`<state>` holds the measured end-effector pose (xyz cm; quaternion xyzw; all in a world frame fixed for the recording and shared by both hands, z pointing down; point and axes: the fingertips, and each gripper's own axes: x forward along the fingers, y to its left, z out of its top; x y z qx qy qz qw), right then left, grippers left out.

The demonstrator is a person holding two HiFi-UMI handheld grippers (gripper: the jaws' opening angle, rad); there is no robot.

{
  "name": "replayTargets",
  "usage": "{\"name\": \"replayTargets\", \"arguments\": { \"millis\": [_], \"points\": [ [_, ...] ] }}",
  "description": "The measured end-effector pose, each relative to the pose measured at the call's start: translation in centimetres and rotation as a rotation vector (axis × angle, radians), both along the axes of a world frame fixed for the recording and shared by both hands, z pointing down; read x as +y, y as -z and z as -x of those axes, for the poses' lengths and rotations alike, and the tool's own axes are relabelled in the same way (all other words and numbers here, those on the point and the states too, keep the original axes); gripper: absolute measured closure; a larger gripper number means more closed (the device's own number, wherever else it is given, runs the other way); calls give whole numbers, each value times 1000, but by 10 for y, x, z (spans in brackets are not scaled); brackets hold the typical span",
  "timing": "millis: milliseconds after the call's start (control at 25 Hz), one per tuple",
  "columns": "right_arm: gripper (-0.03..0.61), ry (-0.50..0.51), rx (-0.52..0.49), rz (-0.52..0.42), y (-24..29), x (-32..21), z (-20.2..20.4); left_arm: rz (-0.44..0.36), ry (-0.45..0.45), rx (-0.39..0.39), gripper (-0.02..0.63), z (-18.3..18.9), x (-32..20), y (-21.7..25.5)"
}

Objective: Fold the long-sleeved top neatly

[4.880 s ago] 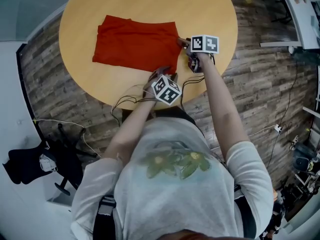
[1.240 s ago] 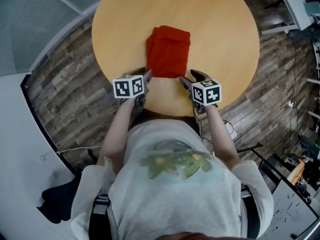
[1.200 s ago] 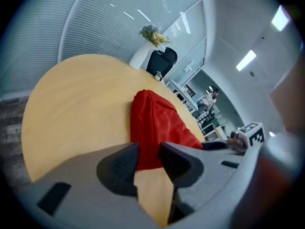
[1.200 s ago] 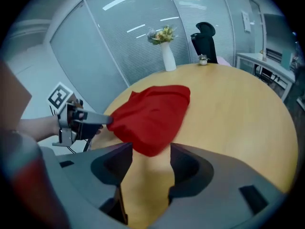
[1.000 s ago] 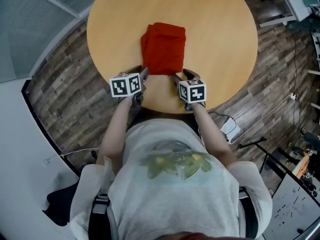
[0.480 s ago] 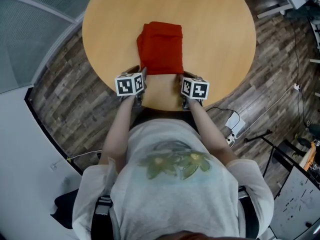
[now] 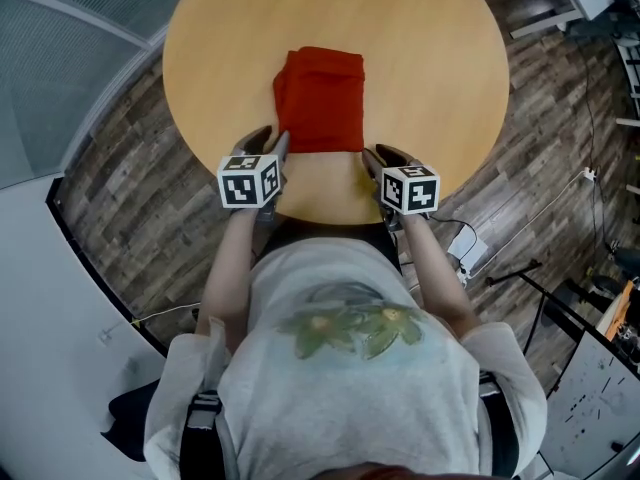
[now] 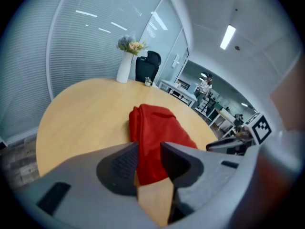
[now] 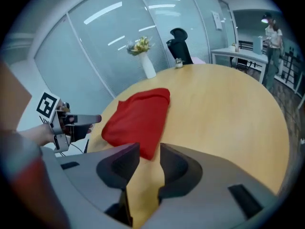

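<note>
Floorboards (image 7: 115, 168) surround round table (image 7: 430, 58) bearing red top (image 7: 320, 100).

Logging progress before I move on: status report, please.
Left tongs open, empty. Right tongs just been opening, nothing between them. Red top folded small, flat on table, just ahead of both. Nothing in the way.

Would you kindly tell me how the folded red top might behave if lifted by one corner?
The red top lies in soft, rounded layers, so it would probably sag and unfold. It looks thin and light, lying flat on the table. Pushed, it would likely bunch rather than slide whole.
</note>
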<state>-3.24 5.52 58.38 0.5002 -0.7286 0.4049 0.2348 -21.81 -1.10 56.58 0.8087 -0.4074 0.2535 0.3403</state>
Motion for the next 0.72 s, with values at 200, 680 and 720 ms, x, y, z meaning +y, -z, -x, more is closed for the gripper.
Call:
{"name": "replayTargets", "arguments": {
  "millis": [200, 680, 720],
  "points": [
    [437, 87, -16, -41, 6, -21, 29, -47, -115, 39, 488, -47, -4, 23],
    [446, 230, -10, 86, -34, -6, 33, -2, -262, -89, 488, -74, 3, -34],
    [443, 223, -43, 85, -25, -10, 30, -16, -251, -93, 488, -72, 0, -25]
  ]
}}
